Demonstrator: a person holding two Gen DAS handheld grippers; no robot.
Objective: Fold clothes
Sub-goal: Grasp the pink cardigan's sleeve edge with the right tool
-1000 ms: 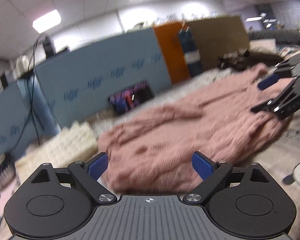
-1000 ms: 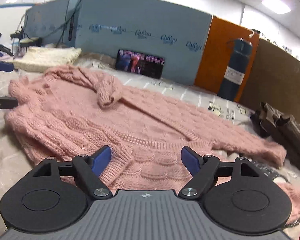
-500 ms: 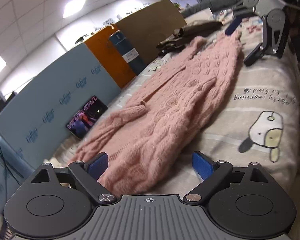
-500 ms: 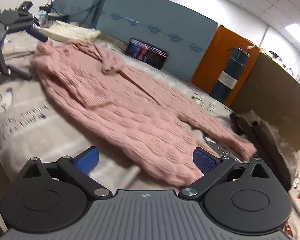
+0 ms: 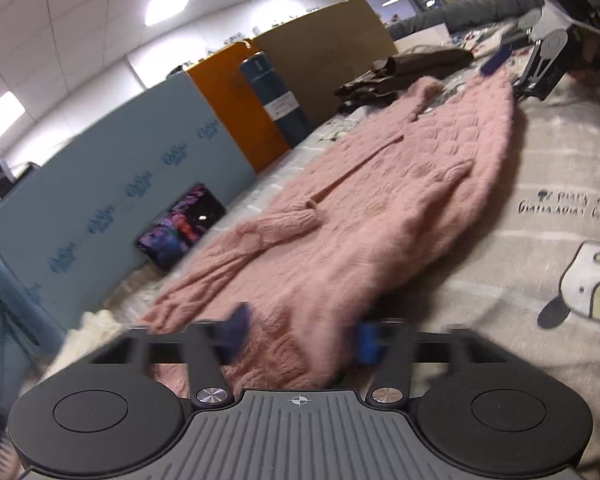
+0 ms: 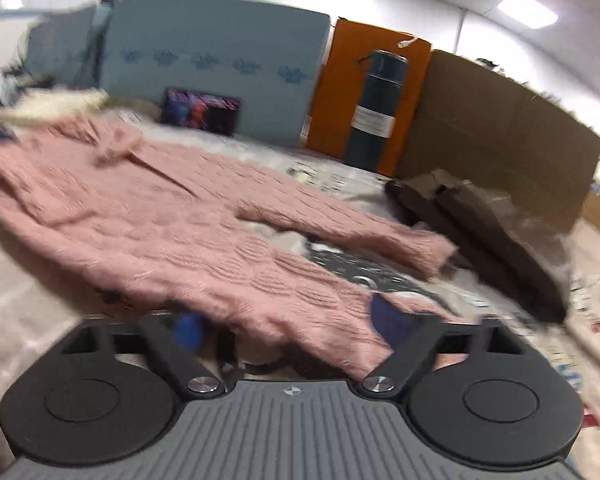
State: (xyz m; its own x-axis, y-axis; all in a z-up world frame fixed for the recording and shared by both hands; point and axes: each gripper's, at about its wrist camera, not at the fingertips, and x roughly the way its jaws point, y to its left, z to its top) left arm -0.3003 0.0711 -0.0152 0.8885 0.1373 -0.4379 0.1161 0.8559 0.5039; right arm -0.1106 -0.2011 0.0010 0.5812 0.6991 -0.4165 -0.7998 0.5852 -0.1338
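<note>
In your left wrist view the left gripper (image 5: 300, 334) sits at one end of the pink sweater (image 5: 372, 200), its blue fingers (image 5: 366, 342) a little apart with knit bunched between them; motion blur leaves it unclear whether they have bitten or are only straddling the edge, so check the pinch takes the full thickness of the knit before you lift. The sweater lies stretched lengthwise along the bed cover (image 5: 548, 184), one sleeve (image 5: 260, 228) laid across its body, and the right gripper (image 5: 540, 64) shows small at the far end. In your right wrist view the right gripper (image 6: 288, 324) stands with fingers wide apart around the opposite edge of the sweater (image 6: 148, 216), knit lying between them but not clamped; close fully on the hem, then keep both ends level so the soft, stretchy knit carries over without sagging or dragging its free sleeve (image 6: 360, 236). The cover is a soft printed sheet that may rumple under you. Along the back stand a blue foam panel (image 6: 212, 68), an orange board (image 6: 364, 92), a dark flask (image 6: 380, 108) and cardboard (image 6: 492, 128), with brown folded clothing (image 6: 484, 232) beside the sleeve
</note>
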